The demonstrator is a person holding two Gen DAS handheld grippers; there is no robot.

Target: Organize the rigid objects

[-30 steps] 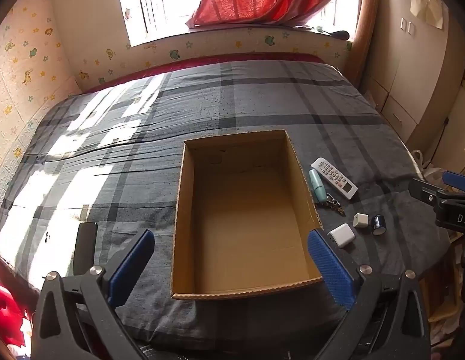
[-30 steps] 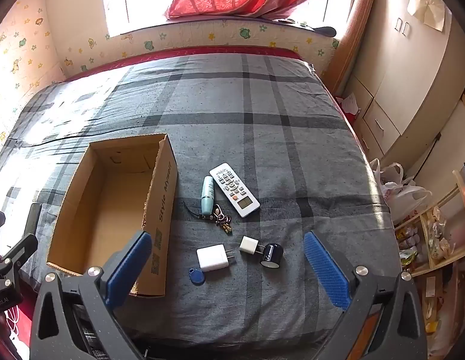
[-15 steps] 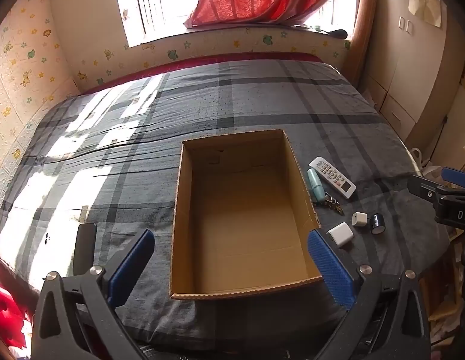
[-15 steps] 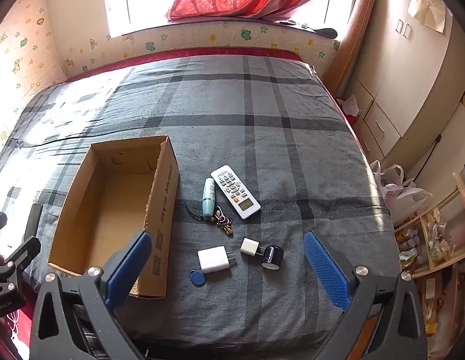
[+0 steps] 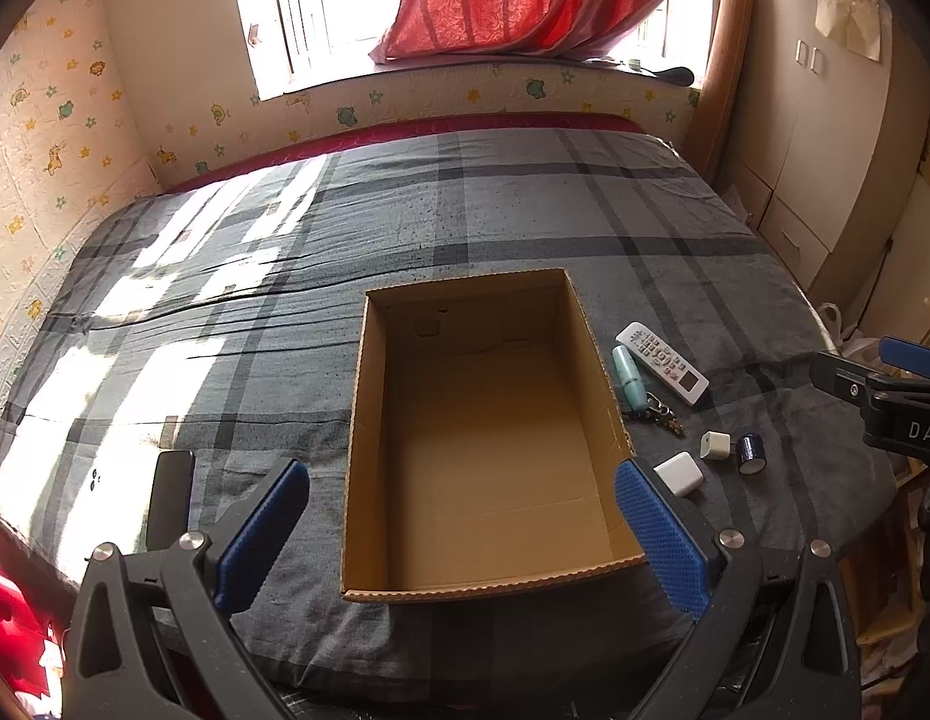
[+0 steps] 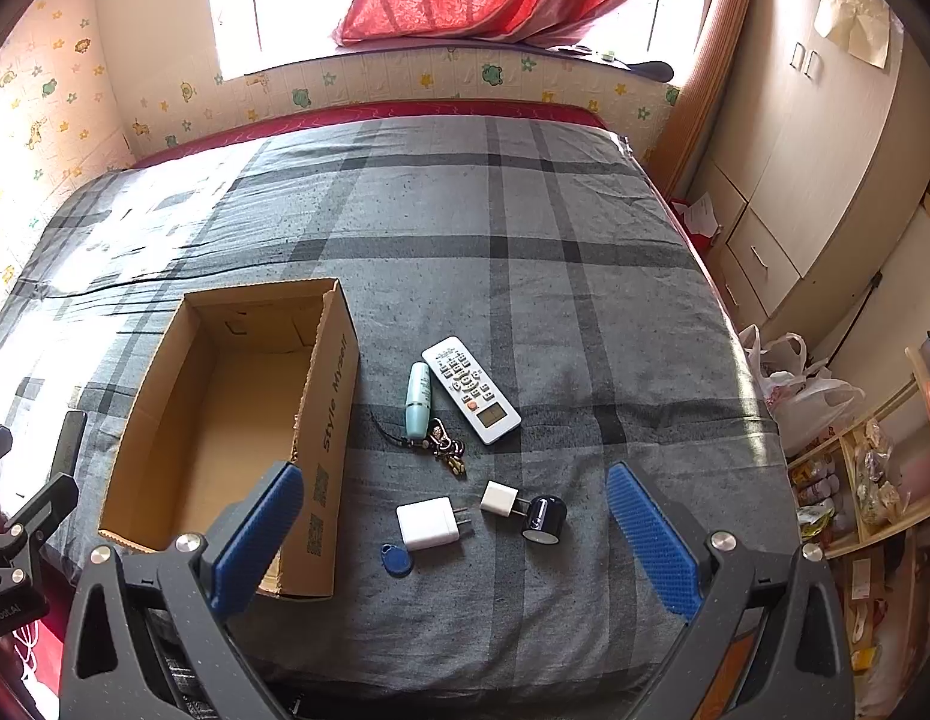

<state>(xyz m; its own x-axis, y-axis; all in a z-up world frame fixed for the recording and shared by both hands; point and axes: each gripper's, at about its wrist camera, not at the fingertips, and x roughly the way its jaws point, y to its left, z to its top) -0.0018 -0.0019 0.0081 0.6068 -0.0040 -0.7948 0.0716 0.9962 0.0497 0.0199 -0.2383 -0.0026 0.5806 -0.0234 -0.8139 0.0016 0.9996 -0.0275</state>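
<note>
cardboard forms the open box (image 5: 483, 420), which lies straight ahead of the left tool (image 5: 465, 534) on the grey checked bed (image 5: 405, 210), with nothing inside it. that tool's blue fingers (image 5: 657, 534) are spread wide and hold nothing. the right tool (image 6: 453, 540) is spread wide too and holds nothing, and the small things lie just ahead of it on the bed: a white charger (image 6: 428, 523) and a blue tag (image 6: 397, 559) nearest, a smaller white plug (image 6: 499, 499) touching a dark round cap (image 6: 544, 518), then a pale green tube (image 6: 418, 399) with keys (image 6: 447, 450) and a white remote (image 6: 471, 389) further out. the box sits to the left of that tool's spread.
</note>
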